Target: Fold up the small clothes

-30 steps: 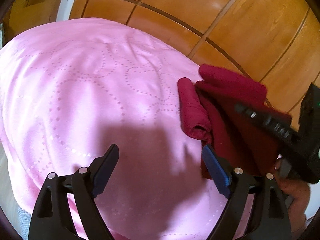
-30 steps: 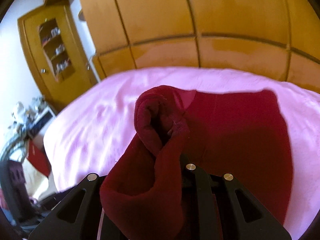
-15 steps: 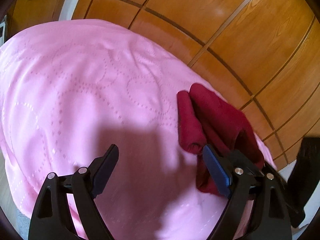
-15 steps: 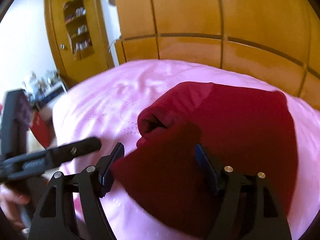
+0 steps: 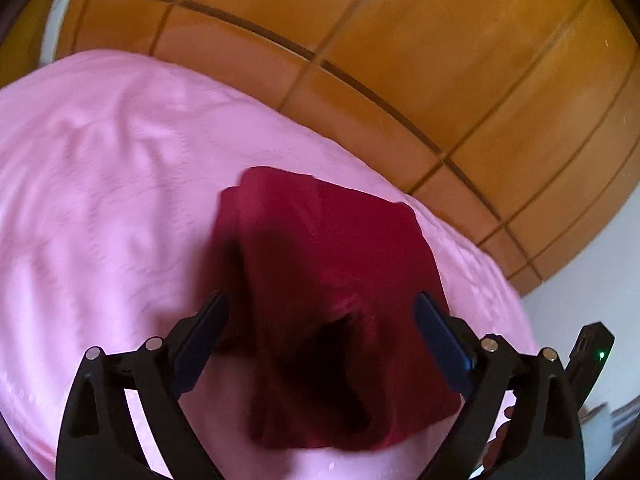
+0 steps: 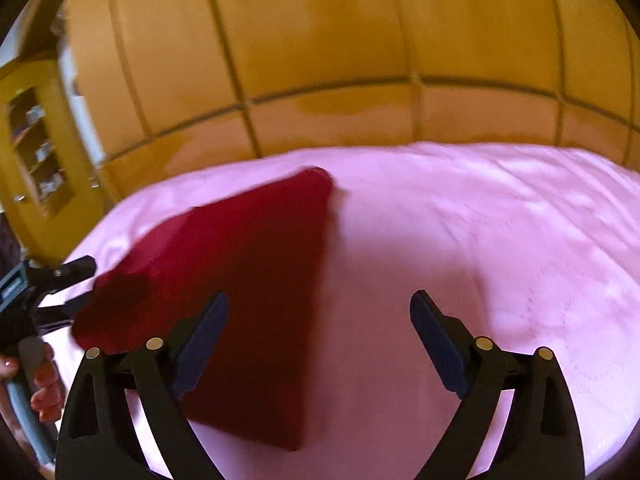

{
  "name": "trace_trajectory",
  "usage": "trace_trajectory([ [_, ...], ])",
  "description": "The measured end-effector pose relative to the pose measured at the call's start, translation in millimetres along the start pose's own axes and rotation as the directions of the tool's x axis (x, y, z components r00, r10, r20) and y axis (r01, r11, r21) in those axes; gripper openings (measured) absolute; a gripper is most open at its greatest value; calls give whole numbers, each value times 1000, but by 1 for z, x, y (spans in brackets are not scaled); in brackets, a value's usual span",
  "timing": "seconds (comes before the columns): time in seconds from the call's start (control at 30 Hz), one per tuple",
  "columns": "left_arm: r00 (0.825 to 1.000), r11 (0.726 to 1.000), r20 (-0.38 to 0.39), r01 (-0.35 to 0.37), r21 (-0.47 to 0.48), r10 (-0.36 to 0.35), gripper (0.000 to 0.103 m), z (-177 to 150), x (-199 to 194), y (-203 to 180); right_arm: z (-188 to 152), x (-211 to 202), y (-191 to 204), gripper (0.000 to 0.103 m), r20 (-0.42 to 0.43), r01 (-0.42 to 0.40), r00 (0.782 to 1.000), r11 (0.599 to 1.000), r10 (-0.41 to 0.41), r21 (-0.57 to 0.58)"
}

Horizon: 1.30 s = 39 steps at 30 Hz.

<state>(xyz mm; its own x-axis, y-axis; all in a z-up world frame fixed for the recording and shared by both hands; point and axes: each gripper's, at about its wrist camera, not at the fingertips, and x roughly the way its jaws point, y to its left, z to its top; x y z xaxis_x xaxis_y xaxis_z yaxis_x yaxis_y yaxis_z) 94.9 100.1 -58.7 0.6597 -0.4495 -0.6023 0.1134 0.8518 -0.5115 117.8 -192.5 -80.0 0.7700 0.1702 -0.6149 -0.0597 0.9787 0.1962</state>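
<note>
Now the dark red garment (image 5: 328,280) lies folded on the pink bedspread (image 5: 112,168).

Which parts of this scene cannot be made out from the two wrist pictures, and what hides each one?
- Red garment: folds and edges smeared by motion blur, both views.
- Its near-left edge, right wrist view: behind the right gripper.
- Cabinet shelf contents: too small, blurred.
- Hand: cut off by the frame edge.

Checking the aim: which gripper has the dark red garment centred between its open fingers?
The left gripper: the dark red garment fills its gap. The right gripper frames mostly pink bedspread.
</note>
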Motion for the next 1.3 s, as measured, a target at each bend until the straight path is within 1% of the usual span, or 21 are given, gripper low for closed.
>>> trace_trajectory([
  [0.03, 1000, 1000, -11, -13, 18, 13, 84, 2, 6, -4, 0, 5, -3, 91, -6, 28, 1000, 1000, -28, 6],
  [0.07, 999, 999, -27, -34, 37, 35, 68, 4, 15, -7, -1, 9, -3, 91, -11, 45, 999, 999, -45, 8],
  [0.1, 998, 998, -34, -43, 43, 44, 56, 5, 19, -8, -1, 14, -3, 91, -19, 51, 999, 999, -50, 9],
  [0.13, 997, 997, -48, -60, 51, 62, 36, 6, 24, -9, -1, 18, -3, 91, -26, 50, 998, 999, -50, 9],
  [0.2, 996, 997, -62, -59, 51, 62, 30, 9, 25, -7, 0, 25, 3, 91, -32, 38, 999, 999, -38, 1],
  [0.27, 999, 999, -39, -15, 36, 17, 27, 15, 11, -1, -1, 26, 11, 91, -35, 27, 999, 999, -28, -30],
  [0.4, 1000, 1000, -14, 25, 1, -25, 27, 20, 1, 15, -5, 37, 34, 91, -56, 20, 998, 993, -27, -119],
  [0.5, 999, 999, -41, -36, 17, 37, 27, 9, 15, 26, -14, 53, 50, 93, -114, 16, 993, 985, -36, -170],
  [0.53, 995, 995, -39, -86, 60, 88, 27, 1, 23, 29, -20, 60, 54, 93, -136, 22, 990, 983, -47, -181],
  [0.57, 991, 988, -44, -124, 90, 128, 27, -6, 29, 31, -24, 65, 55, 93, -141, 22, 989, 984, -47, -179],
  [0.6, 989, 986, -45, -134, 97, 139, 27, -11, 33, 34, -29, 69, 54, 93, -150, 13, 988, 987, -38, -161],
  [0.7, 994, 991, -7, -112, 74, 113, 30, -19, 31, 42, -34, 73, 43, 95, -154, -20, 988, 996, 7, -84],
  [0.8, 992, 988, 3, -128, 85, 129, 35, -19, 24, 37, -35, 69, 40, 96, -154, -37, 988, 997, 27, -65],
  [0.87, 991, 989, 22, -131, 69, 130, 50, -17, 10, 32, -31, 62, 39, 96, -166, -52, 985, 996, 41, -66],
  [0.9, 992, 990, 40, -125, 60, 123, 53, -16, 2, 29, -28, 56, 38, 96, -164, -60, 985, 996, 48, -68],
  [0.93, 990, 992, 83, -118, 47, 113, 58, -15, -13, 24, -27, 49, 36, 96, -154, -60, 987, 996, 49, -70],
  [1.0, 982, 991, 148, -124, 52, 115, 62, -13, -30, 14, -17, 32, 28, 97, -101, -34, 995, 996, 26, -77],
  [1.07, 975, 989, 200, -116, 96, 95, 68, -9, -45, -5, -5, 23, 19, 99, -61, -10, 998, 998, 7, -61],
  [1.13, 981, 983, 185, -88, 161, 58, 70, -4, -43, -27, 13, 26, 8, 99, -42, 10, 999, 999, -12, -34],
  [1.2, 991, 969, 131, -47, 242, 15, 70, -3, -25, -50, 28, 38, 3, 99, -55, 31, 998, 999, -32, -18],
  [1.3, 998, 947, 51, -46, 317, 32, 70, -5, 13, -64, 49, 60, 4, 99, -76, 67, 995, 998, -68, -10],
])
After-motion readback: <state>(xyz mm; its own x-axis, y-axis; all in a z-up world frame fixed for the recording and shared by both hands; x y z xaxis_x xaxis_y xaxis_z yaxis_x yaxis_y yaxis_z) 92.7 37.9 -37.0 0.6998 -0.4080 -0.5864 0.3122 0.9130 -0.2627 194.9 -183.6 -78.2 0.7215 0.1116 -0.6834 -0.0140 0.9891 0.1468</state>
